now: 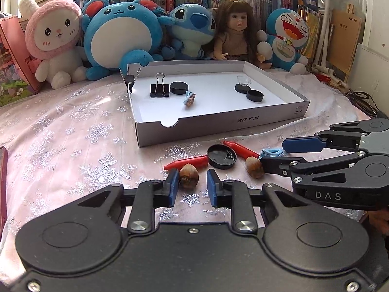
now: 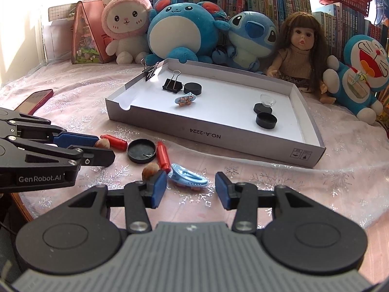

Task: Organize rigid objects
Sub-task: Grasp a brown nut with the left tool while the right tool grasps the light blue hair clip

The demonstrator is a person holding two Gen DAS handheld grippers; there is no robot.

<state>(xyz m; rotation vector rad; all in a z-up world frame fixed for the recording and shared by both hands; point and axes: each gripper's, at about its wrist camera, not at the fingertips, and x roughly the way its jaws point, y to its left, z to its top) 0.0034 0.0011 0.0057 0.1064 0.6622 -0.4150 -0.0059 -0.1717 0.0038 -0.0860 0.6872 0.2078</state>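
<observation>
A brown nut point(image 1: 189, 175), glossy and pointed at one end, lies on the pink snowflake cloth point(image 1: 73, 133) between the blue pads of the left claw point(image 1: 190, 187). The left pad touches it, the right pad stands clear, so the claw is narrow but not clamped. A second nut point(image 2: 150, 171) sits just beside the left finger of the right claw point(image 2: 191, 186), whose jaws stand half open around a light blue hair clip point(image 2: 188, 177) without pressing it. Between the nuts lie two red crayons point(image 1: 187, 163) and an upturned black lid point(image 1: 221, 156). Behind them the shallow white tray point(image 1: 218, 131) holds a black binder clip point(image 1: 159, 89), black caps point(image 1: 179, 88), a small blue clip point(image 1: 189, 98) and a clear cup point(image 1: 243, 80). Plush toys point(image 1: 121, 31) and a doll point(image 1: 234, 34) line the back.
</observation>
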